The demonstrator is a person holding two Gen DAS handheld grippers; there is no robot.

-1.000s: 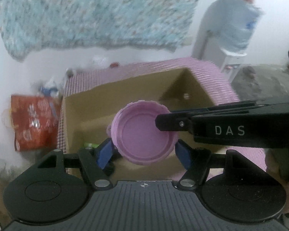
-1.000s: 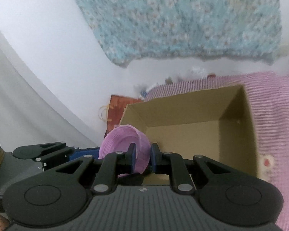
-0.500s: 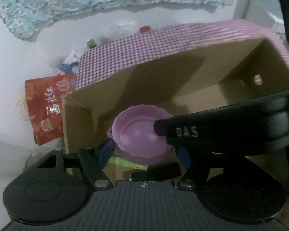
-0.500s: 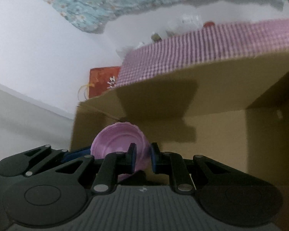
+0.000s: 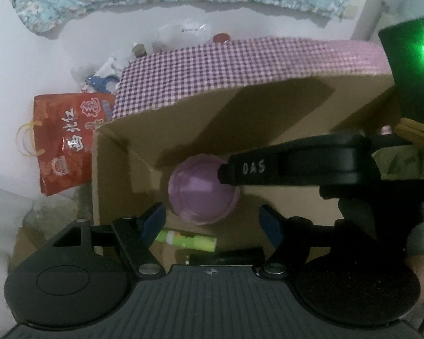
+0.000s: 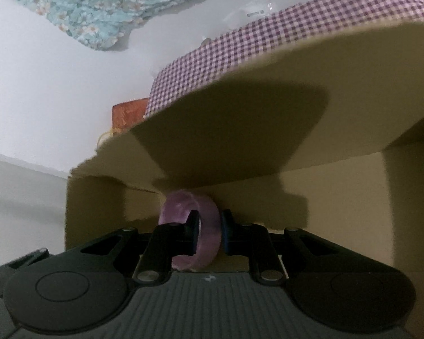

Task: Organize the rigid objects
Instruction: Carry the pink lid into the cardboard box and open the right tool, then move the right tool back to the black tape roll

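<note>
My right gripper (image 6: 209,233) sits low inside the open brown cardboard box (image 6: 339,206), with the round purple plastic lid (image 6: 209,226) standing on edge between its two fingers. Its jaws are opening at this moment; the lid's rim is between them, the left finger tip in front of the lid's hollow side, the right finger just beside its outer face. I cannot tell whether the pads press on it.

In the left wrist view the same lid (image 5: 200,195) lies near the box's far-left corner, at about 12 o'clock from my left gripper (image 5: 212,220). The right gripper's black finger marked "DAS" (image 5: 268,166) comes in from 3 o'clock and overlaps the lid's right edge. My left gripper's jaws stand wide and are opening, nothing between the blue pads (image 5: 155,220); the lid is beyond them.

On the box floor, close under the left gripper: a lime-green tube (image 5: 189,238), and a dark flat item just nearer, too dim to identify.

The box stands on a purple-and-white checked cloth (image 5: 240,65). At 10 o'clock outside the box lies a red printed bag (image 5: 67,141).
</note>
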